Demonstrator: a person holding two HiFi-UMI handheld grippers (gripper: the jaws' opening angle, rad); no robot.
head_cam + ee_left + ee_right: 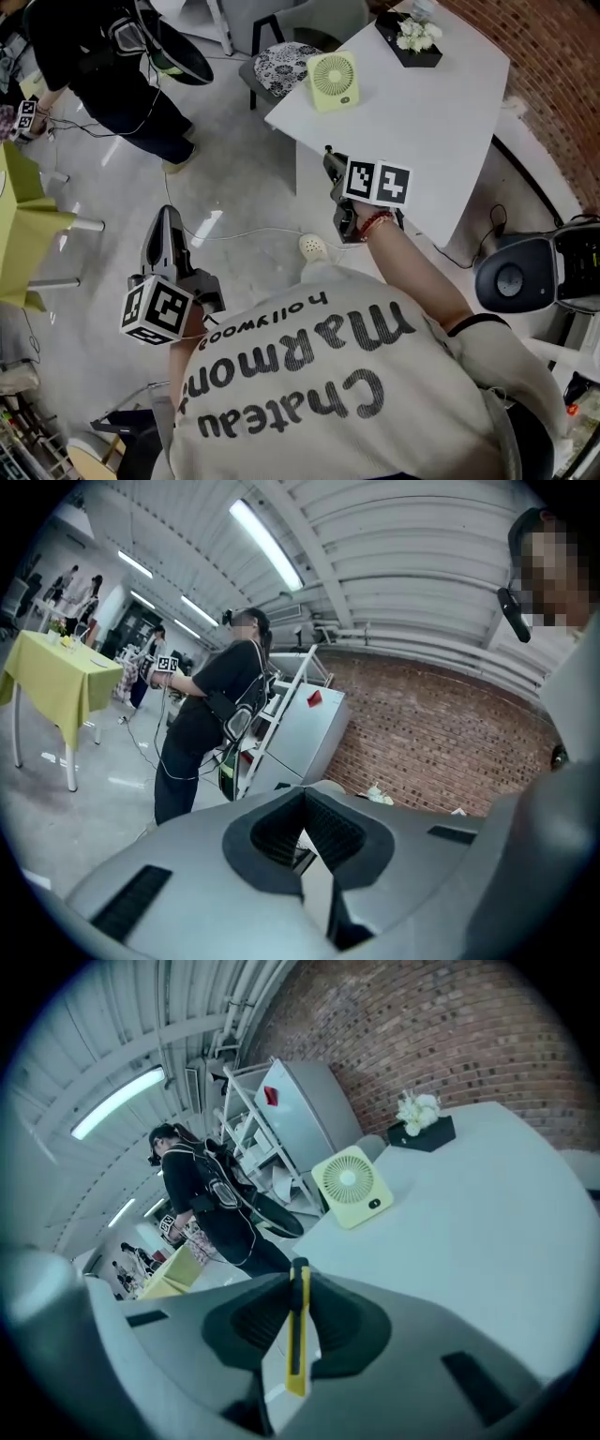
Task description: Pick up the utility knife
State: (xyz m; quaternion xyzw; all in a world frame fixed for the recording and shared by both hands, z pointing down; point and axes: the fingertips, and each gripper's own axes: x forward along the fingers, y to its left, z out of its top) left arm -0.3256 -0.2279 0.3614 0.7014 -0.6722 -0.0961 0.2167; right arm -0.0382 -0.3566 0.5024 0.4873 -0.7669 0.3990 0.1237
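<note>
Yellow utility knife (298, 1358) sits clamped in my right gripper (298, 1321), lower centre; pickup looks complete; next move calls for a firm hold.

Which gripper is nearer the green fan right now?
Right. The right gripper, holding the utility knife, is at the white table's near edge, short of the fan; the left gripper hangs over the floor, well off the table.

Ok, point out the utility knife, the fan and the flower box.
utility knife (298, 1335), right gripper view, middle of its yellow body.
fan (334, 79), head view, centre of its grille.
flower box (431, 1136), right gripper view, black front wall.
</note>
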